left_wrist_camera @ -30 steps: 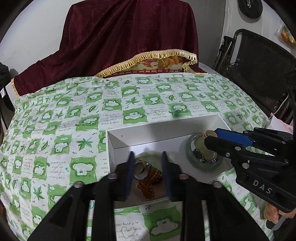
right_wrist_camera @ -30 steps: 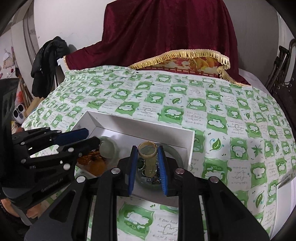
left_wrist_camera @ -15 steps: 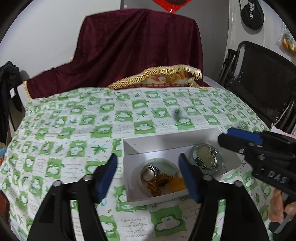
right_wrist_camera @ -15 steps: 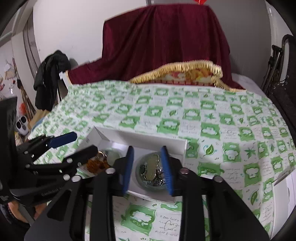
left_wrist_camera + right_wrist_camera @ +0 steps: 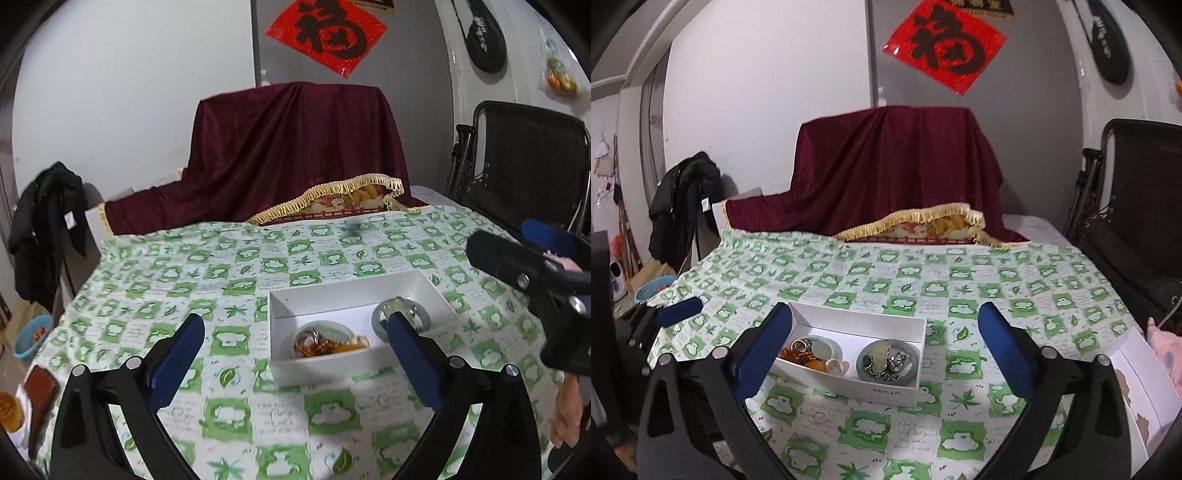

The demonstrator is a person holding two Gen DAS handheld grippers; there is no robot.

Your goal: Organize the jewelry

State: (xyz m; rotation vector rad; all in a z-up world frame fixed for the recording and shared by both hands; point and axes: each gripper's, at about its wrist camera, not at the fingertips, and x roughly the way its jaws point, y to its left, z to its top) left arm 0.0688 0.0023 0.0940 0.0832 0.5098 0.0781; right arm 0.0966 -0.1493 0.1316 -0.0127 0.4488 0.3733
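Green-checked tabletop [image 5: 979, 295] carries the box [image 5: 908, 393]; both grippers, left [image 5: 295, 354] and right [image 5: 886, 350], have pulled back above it, jaws opening wide and empty, jewelry [image 5: 882, 360] released inside.

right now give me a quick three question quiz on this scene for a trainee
1. True or false: the white box sits on the green checked cloth.
2. Which is inside the box? A) the green bangles B) a spoon C) a phone
3. Is either the left gripper or the right gripper holding any jewelry?

Key
1. True.
2. A.
3. No; both sets of jaws are opening, with nothing clamped between them.
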